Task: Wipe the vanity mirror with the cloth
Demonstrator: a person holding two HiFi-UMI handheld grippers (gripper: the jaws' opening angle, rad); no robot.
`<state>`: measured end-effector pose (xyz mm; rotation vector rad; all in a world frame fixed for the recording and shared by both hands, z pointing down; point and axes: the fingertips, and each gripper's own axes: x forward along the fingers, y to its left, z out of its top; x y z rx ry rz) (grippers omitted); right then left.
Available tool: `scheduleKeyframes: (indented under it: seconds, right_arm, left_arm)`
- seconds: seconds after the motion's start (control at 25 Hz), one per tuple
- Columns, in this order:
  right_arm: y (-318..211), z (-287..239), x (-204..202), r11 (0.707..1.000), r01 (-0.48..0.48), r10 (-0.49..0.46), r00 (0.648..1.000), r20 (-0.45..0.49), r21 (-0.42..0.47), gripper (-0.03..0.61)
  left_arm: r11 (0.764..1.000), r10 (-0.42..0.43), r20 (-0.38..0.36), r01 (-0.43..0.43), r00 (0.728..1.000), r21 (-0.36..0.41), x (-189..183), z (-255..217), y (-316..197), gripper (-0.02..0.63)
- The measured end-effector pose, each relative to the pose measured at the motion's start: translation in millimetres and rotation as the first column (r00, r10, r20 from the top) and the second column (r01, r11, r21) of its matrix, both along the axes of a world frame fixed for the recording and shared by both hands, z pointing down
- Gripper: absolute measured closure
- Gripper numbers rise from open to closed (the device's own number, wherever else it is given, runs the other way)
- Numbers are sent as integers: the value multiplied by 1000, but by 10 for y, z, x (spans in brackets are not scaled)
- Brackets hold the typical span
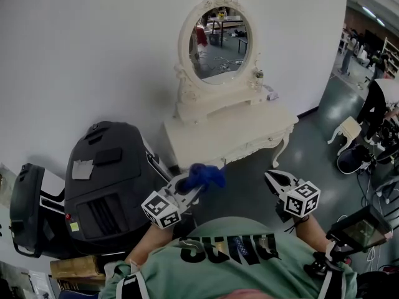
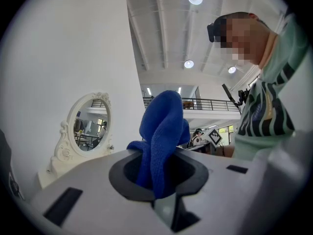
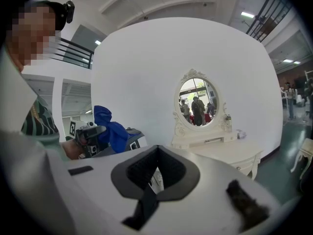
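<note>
Masking left tool (image 2: pixel 159 192) tips: blue cloth (image 2: pixel 164 131)

Blue cloth (image 1: pixel 203 175) bunched in left claw (image 1: pixel 189 190), oval white-framed vanity mirror (image 1: pixel 219 42) upright, well apart.

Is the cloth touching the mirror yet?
Apart. Head view: the blue cloth, held in the left claw, sits near the person, with the vanity tabletop between it and the mirror.
</note>
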<state>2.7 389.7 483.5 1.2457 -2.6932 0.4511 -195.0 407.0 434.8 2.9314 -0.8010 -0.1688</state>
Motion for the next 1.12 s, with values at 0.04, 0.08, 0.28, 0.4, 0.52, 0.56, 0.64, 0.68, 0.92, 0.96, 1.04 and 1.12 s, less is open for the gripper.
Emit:
scheduleKeyframes:
  seconds: [0.04,0.08,0.28,0.4,0.52,0.56,0.64,0.68,0.92,0.96,1.04,1.12]
  right_arm:
    - [1,-20,131,1000,2,-2,1000,-1,1,571]
    - [7,-30,247,1000,5,-5,1000,-2,3,571]
    - [2,-15,706,1000,28,-28,1000,-11,10,571]
    - [-28,28,909,999,43,-43,999,-8,9,571]
    - [-120,99,1053,999,45,-45,999,14,-10,571]
    - [-167,123,1072,999,47,-47,999,22,-17,571]
    - [-273,167,1056,998,56,-55,998,30,-27,571]
    - [-334,187,1033,998,61,-60,998,28,-29,571]
    - [-877,211,916,999,30,-30,1000,2,-31,571]
    - [-983,201,891,999,16,-16,1000,0,-33,571]
    - [-1179,173,819,999,-8,7,1000,-3,-40,571]
    - [-1420,118,732,999,-29,29,1000,-9,-37,571]
  left_arm:
    - [1000,2,-1,-2,1000,0,141,-14,-5,540]
    - [1000,5,-2,-5,1000,-1,267,-16,-5,540]
    - [1000,0,5,0,1000,3,768,-2,-26,540]
    - [1000,-5,14,5,1000,-2,999,17,-54,540]
    - [1000,-1,39,2,999,-12,1166,27,-121,540]
    - [1000,-1,50,1,999,-12,1193,24,-162,540]
    - [1000,-2,64,3,998,-7,1205,8,-284,540]
    - [1000,-2,66,2,998,-4,1200,2,-364,540]
    - [998,67,43,-67,997,1,1207,11,-1055,540]
    - [996,85,42,-85,996,6,1204,-12,-1189,540]
    - [993,120,38,-121,992,16,1168,-92,-1441,540]
    - [988,146,37,-148,989,36,1083,-197,-1711,540]
